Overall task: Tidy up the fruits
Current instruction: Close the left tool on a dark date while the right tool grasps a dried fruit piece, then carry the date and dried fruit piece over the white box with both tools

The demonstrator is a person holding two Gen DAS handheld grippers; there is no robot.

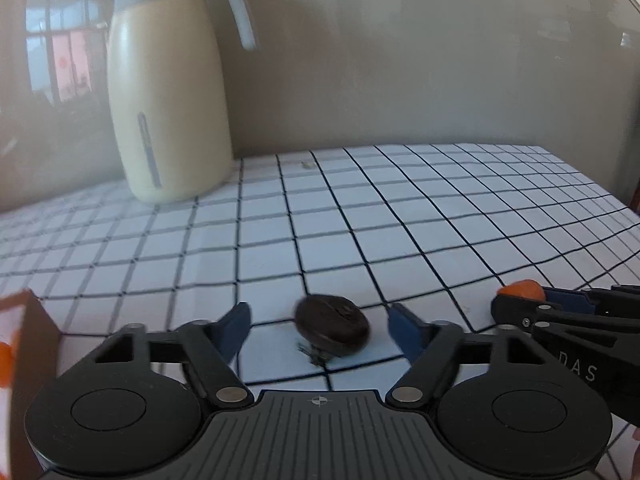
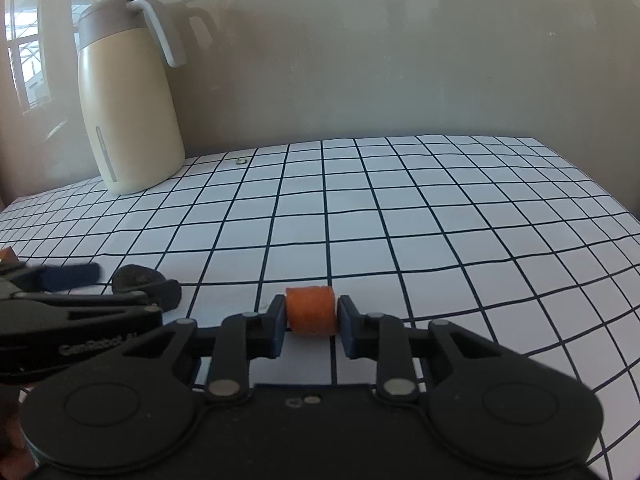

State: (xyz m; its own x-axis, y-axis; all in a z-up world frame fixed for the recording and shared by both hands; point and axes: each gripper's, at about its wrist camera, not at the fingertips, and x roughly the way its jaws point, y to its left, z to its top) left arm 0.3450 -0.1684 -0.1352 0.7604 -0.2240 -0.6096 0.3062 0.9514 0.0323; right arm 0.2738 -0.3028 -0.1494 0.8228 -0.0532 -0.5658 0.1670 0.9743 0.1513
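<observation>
**Inspector:** Far left, what does the left wrist view show?

**Assistant:** A brown box (image 1: 34,360) at the frame edge, its contents unclear. Behind it, a cream thermal jug (image 1: 168,96) stands upright on the grid-patterned tablecloth (image 1: 400,220) against the wall.

**Inspector:** The left gripper?

**Assistant:** The left gripper (image 1: 319,326) stands released. A dark, flattened round fruit (image 1: 332,330) lies on the cloth between its blue pads (image 1: 236,330), touching neither.

**Inspector:** And to the right?

**Assistant:** The right gripper (image 2: 312,322) is clenched on an orange carrot-like chunk (image 2: 311,310), pads pressing both sides, low over the cloth, just beside the left gripper.
</observation>
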